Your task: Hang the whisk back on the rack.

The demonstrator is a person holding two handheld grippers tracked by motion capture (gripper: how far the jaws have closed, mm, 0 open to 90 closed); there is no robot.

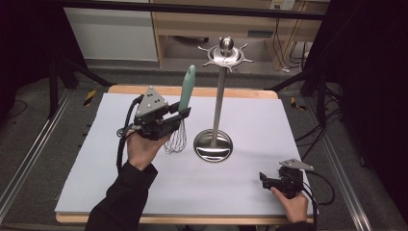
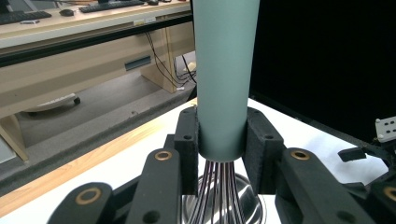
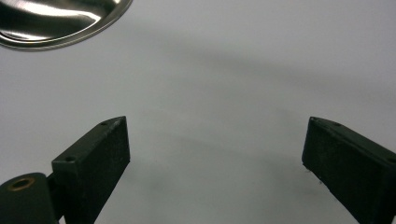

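White tabletop (image 1: 144,192), left claw (image 1: 182,113) clamping upright whisk (image 1: 185,94), teal handle, wire loops, right claw (image 1: 263,179) wide apart

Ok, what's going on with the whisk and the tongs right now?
Left tongs shut on whisk, held upright, handle up. Right tongs open, empty, low over the white table. Metal stand just right of the whisk, nothing between them.

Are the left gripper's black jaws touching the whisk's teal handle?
Touching. In the left gripper view, both pads of the left gripper press the teal-handled wire whisk with no gap.
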